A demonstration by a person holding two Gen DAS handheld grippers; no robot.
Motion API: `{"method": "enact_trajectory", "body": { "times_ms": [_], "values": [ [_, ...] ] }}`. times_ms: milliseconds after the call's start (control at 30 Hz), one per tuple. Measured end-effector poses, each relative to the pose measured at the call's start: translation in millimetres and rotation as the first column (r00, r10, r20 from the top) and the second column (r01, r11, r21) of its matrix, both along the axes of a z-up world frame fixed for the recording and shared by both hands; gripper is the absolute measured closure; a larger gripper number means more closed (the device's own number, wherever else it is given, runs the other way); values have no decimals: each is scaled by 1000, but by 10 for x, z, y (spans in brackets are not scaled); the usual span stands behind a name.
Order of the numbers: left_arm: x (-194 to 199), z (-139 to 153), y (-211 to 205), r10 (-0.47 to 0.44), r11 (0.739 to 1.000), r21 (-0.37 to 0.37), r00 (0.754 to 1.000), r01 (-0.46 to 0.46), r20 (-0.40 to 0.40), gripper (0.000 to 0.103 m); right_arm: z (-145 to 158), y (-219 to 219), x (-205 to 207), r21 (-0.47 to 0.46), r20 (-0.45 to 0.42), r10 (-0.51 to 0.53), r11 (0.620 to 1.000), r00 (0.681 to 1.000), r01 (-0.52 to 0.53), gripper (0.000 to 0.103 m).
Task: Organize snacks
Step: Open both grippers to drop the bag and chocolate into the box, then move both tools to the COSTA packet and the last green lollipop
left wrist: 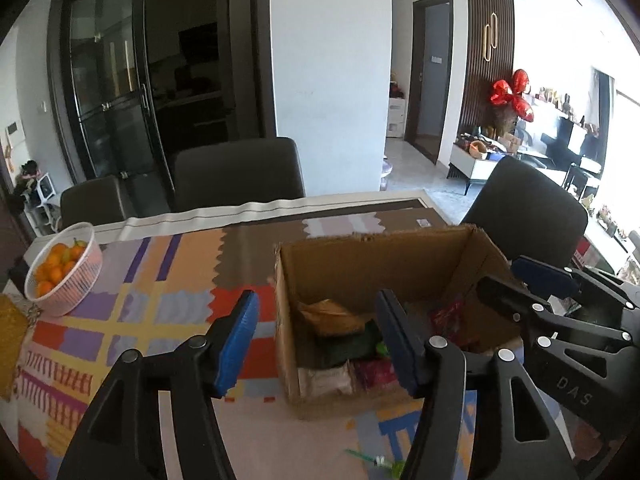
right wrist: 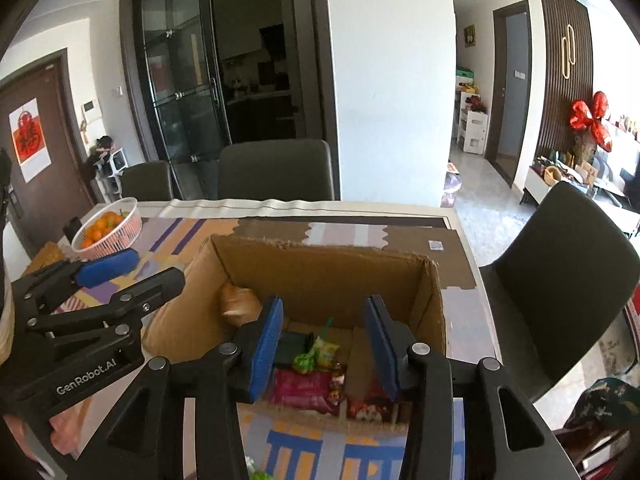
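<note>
The cardboard box (right wrist: 328, 276) sits open on the table right in front of me, flaps gone, rough torn edge along its far wall. Inside lie the snacks (right wrist: 316, 376) — a pink crinkly packet, a yellow and green wrapper, a red one, a dark flat pack, and a brown paper bag (left wrist: 332, 316) slumped in the left corner. My left gripper (left wrist: 316, 340) hangs over the box's left wall, blue ribbed pads apart, nothing between them. My right gripper (right wrist: 324, 344) hovers over the near edge, jaws released too, empty. Under it all a bright patchwork cloth (left wrist: 152, 304) — orange, purple, yellow blocks. Left, a white slotted basket of oranges (left wrist: 64, 272). Dark padded chairs (right wrist: 276, 172) line the far side.
</note>
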State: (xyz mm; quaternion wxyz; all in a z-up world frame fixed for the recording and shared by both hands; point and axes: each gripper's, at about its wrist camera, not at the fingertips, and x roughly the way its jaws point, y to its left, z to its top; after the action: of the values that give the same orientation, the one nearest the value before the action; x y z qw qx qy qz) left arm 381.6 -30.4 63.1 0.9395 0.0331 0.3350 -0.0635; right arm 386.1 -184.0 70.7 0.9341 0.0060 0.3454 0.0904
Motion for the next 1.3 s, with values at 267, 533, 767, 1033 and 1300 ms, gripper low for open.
{"method": "enact_trajectory", "body": {
  "times_ms": [267, 533, 767, 1033, 1300],
  "values": [
    [-493, -91, 130, 46, 999, -6, 998, -46, -42, 38, -35, 42, -458, -3, 16, 50, 999, 999, -50, 59],
    [-905, -296, 63, 62, 998, -5, 990, -63, -130, 38, -167, 67, -878, -8, -11, 86, 996, 996, -86, 59],
    [-1140, -477, 26, 88, 992, -68, 977, -103, -192, 38, -291, -31, -1159, -8, -37, 74, 997, 997, -74, 59],
    [-1346, -852, -34, 190, 968, -99, 930, -231, -315, 38, -534, -102, -1323, 21, -86, 73, 997, 994, -71, 59],
    [-1364, -1301, -159, 277, 937, -76, 859, -340, -430, 38, -944, -183, -1410, -4, -165, 76, 997, 983, -78, 59]
  ]
}}
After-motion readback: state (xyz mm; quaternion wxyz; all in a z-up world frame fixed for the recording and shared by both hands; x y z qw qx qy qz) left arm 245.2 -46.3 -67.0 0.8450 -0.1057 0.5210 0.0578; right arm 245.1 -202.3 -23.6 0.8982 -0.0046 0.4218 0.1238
